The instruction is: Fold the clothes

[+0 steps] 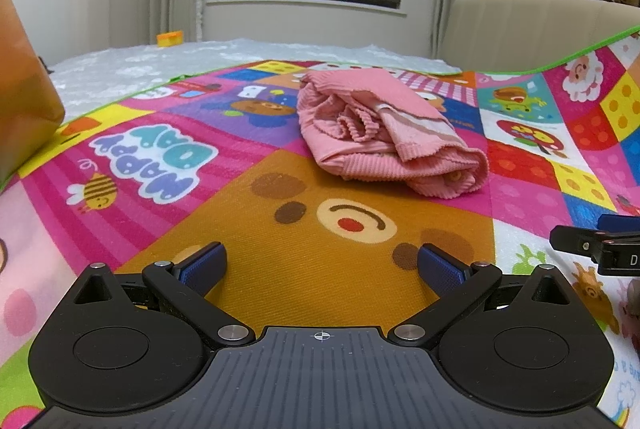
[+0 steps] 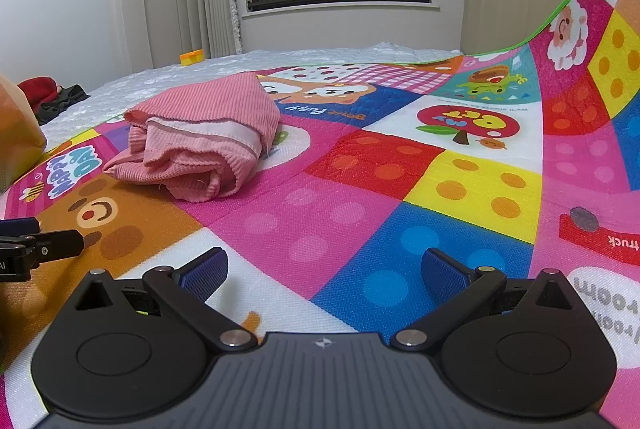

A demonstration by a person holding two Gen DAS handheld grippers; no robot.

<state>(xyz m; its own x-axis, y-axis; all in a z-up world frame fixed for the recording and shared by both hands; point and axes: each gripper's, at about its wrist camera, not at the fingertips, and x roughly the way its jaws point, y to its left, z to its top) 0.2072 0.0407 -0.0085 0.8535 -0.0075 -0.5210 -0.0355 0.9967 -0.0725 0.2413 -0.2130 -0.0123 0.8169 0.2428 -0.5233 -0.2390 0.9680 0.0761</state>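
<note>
Both grippers hang low over the mat (image 1: 168,165), jaws spread wide and empty. Left gripper (image 1: 322,263) points at the pink garment (image 1: 384,133), which lies bunched on the mat ahead and slightly right, well apart from its fingers. From the right gripper (image 2: 324,269) the garment (image 2: 200,145) sits ahead to the left, likewise untouched.

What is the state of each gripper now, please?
Left gripper: open, holding nothing.
Right gripper: open, holding nothing.
The pink garment lies apart from both.
</note>
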